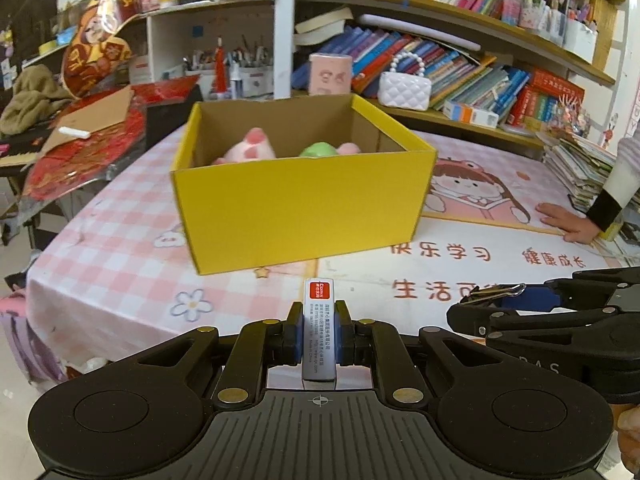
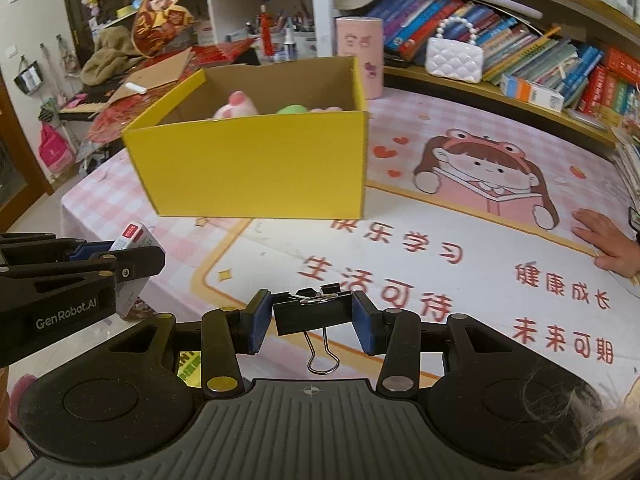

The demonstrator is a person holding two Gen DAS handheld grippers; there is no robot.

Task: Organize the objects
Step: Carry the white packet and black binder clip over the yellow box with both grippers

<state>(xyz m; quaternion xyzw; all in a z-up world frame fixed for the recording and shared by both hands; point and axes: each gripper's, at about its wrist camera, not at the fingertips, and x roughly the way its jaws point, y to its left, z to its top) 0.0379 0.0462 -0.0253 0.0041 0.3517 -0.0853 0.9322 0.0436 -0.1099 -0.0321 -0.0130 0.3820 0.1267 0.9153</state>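
Left tool (image 1: pixel 319 334) clamped on a small box (image 1: pixel 319 332), right tool (image 2: pixel 313 317) on a binder clip (image 2: pixel 310 312), yellow box (image 1: pixel 298 196) ahead of both.

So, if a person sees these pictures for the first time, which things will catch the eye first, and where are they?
The open yellow box in the middle of the table, with pink and green soft toys inside, stands out most. In front of it, the left gripper is shut on a small white box with a red label, and the right gripper clamps a black binder clip. A bare hand rests at the table's right edge.
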